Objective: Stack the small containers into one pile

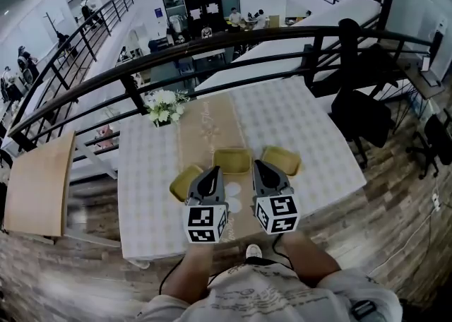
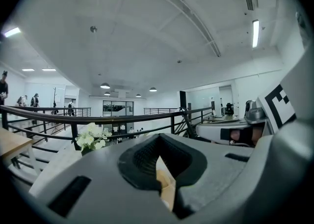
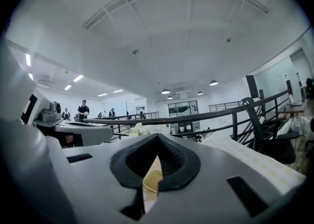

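Observation:
Three small yellow containers sit in a row on the tan runner: the left container (image 1: 183,181), the middle container (image 1: 232,160) and the right container (image 1: 281,159). My left gripper (image 1: 212,173) hovers just right of the left container, jaws shut and empty. Between the middle and right containers hangs my right gripper (image 1: 258,166), also shut on nothing. In the left gripper view the left gripper (image 2: 162,171) shows only a sliver of runner through its slit. The right gripper (image 3: 151,173) shows a bit of yellow container (image 3: 152,181) in the right gripper view.
The table (image 1: 318,137) has a white checked cloth. A vase of white flowers (image 1: 164,106) stands at its far left edge, against a black railing (image 1: 233,38). A wooden board (image 1: 39,183) lies to the left, a dark chair (image 1: 361,117) to the right.

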A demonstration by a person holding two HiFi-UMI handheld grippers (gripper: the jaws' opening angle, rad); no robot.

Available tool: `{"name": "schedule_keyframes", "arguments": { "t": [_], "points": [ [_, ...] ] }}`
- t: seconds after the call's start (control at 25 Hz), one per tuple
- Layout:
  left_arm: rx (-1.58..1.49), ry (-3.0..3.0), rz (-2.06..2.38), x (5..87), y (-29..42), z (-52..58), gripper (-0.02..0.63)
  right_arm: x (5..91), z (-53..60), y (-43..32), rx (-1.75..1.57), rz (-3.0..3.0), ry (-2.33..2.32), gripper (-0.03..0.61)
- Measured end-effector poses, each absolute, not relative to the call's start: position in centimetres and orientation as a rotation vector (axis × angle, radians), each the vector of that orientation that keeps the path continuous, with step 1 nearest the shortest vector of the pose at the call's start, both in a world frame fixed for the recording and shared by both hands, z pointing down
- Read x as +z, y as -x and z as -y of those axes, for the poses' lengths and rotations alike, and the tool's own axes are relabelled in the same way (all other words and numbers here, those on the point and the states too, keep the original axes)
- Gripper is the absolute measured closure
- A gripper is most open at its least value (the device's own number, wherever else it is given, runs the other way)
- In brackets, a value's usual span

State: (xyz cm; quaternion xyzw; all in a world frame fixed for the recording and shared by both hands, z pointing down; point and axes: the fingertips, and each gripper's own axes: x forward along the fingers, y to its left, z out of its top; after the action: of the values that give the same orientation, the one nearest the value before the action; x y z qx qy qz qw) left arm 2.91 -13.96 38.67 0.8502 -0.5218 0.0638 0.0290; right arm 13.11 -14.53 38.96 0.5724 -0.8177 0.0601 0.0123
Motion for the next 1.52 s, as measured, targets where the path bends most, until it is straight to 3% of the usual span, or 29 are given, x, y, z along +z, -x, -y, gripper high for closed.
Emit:
{"name": "schedule_keyframes", "arguments": {
  "t": [0.76, 0.8, 0.88, 1.52],
  "points": [
    [0.271, -2.491, 1.618, 43.7, 1.0, 19.0, 0.611, 49.5, 21.1, -9.0, 0.228, 2.440, -1.274, 0.577],
    [0.275, -2.487, 1.623, 43.9, 1.2, 19.1, 0.611, 50.6, 21.3, -8.5, 0.212, 2.427, -1.201, 0.570],
    [0.282, -2.478, 1.630, 44.5, 1.9, 19.3, 0.611, 53.0, 21.6, -7.4, 0.176, 2.382, -1.050, 0.474],
    [0.298, -2.311, 1.746, 47.5, 8.0, 18.8, 0.611, 68.0, 23.5, -3.4, -0.119, 1.860, -0.377, 0.472]
  ]
}}
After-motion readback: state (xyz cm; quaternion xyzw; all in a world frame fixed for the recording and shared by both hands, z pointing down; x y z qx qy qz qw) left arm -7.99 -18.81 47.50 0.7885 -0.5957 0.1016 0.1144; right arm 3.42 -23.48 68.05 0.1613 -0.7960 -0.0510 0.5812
